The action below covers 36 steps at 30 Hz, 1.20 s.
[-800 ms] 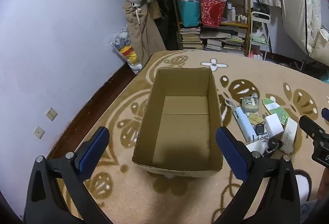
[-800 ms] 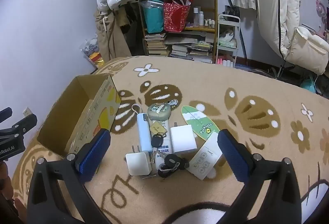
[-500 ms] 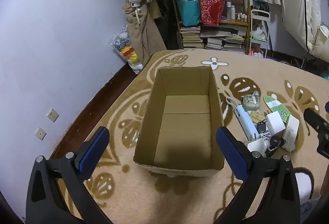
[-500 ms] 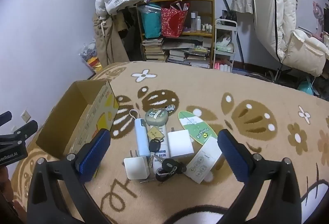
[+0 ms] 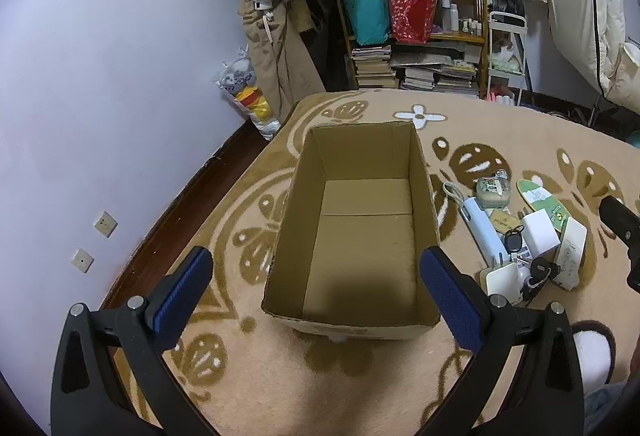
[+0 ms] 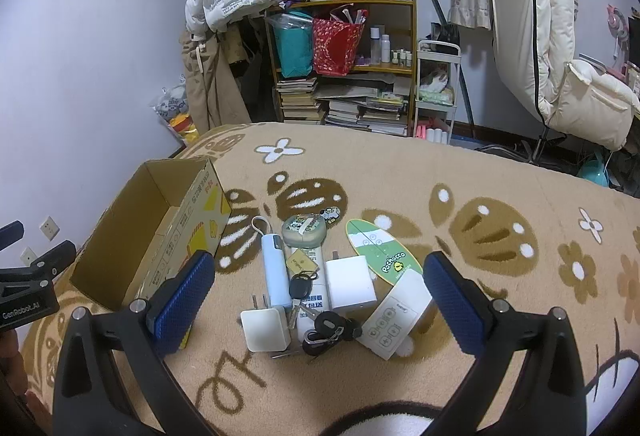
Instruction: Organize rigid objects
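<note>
On the flowery carpet point(image 6: 500, 171), the gadget pile point(image 6: 320, 288) is sitting at 12 o'clock between the right tool point(image 6: 318, 290)'s wide-apart pads, empty box point(image 5: 360, 228) under the equally gaping left tool point(image 5: 316, 278).

cardboard box point(image 5: 362, 236): plain brown inside; yellow and red print on its outer side
carpet point(image 6: 500, 276): tan with dark-brown leaf shapes and white flowers
gripper pads point(image 6: 182, 296): blue, on black arms
power bank point(image 6: 275, 270): pale blue
oval card point(image 6: 383, 250): green and white stripes
chargers point(image 6: 265, 330): white
wall point(image 5: 100, 55): pale lilac
</note>
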Available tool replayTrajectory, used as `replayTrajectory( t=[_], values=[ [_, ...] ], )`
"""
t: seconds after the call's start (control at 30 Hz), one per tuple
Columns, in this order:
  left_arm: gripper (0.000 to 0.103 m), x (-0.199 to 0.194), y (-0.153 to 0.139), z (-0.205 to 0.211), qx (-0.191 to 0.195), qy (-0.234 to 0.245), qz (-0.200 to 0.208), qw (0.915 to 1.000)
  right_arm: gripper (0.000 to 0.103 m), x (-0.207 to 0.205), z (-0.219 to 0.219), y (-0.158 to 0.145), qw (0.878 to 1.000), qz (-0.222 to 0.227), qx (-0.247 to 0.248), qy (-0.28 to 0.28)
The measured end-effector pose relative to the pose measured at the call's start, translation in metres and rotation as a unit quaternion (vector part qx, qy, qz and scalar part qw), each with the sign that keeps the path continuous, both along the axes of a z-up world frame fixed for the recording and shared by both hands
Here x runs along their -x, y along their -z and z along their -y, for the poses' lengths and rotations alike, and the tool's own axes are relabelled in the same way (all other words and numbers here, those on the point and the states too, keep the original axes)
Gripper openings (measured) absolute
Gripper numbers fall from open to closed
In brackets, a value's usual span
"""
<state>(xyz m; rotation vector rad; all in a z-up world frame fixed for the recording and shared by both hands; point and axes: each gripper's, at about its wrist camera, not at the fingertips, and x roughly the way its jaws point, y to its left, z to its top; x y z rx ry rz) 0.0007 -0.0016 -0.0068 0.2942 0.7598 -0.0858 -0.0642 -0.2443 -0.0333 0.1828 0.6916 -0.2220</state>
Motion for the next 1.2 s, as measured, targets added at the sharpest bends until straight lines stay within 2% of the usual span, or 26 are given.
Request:
replayTrajectory(
  t=[1.2],
  values=[
    [0.102,-0.0005,0.0036,0.0017,-0.012,-0.005,-0.003,0.9999,0.103,-0.0014,-0.0015,0.0003,1.000,-0.001,-0.002,-0.002]
  ],
)
